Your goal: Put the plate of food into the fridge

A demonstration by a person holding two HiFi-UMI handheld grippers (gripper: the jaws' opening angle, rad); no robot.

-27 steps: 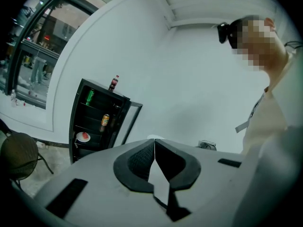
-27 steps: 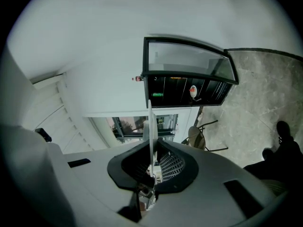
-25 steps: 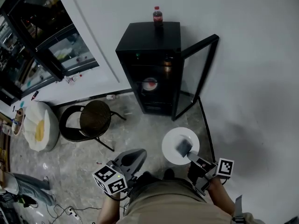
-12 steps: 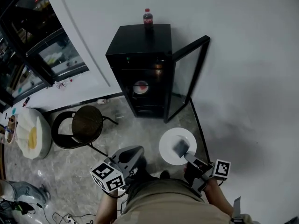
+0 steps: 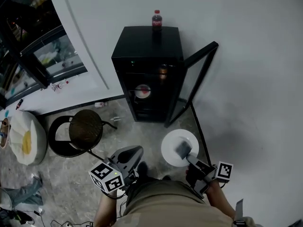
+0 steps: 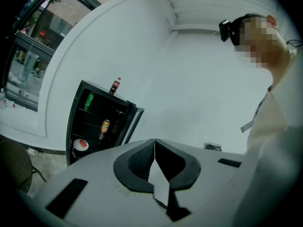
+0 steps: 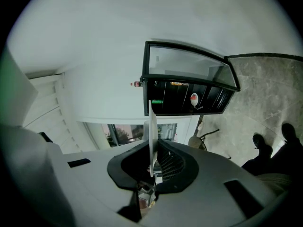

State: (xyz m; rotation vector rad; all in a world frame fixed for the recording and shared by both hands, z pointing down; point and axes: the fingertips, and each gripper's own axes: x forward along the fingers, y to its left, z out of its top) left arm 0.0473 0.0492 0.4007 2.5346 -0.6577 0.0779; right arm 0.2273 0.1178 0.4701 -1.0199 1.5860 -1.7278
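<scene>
My right gripper [image 5: 184, 150] is shut on the rim of a white plate [image 5: 172, 142], held low in front of the person. In the right gripper view the plate [image 7: 152, 126] stands edge-on between the jaws, and I see no food on it. The black mini fridge [image 5: 147, 70] stands against the wall with its glass door [image 5: 198, 82] swung open to the right. On a lower shelf sits a plate with red food [image 5: 143, 91]. My left gripper [image 5: 134, 152] hangs beside the person's left side, shut and empty [image 6: 154, 144].
A cola bottle [image 5: 156, 19] stands on top of the fridge. Cans [image 6: 105, 126] sit on its shelves. A black round stool [image 5: 85, 126] and a white cushion [image 5: 24, 140] stand to the left. Dark-framed glazing [image 5: 33, 46] fills the far left. The white wall runs along the right.
The head view has shifted a little, so the stool and cushion now lie further left. The fridge stays open. Both grippers and the plate keep about the same place.
</scene>
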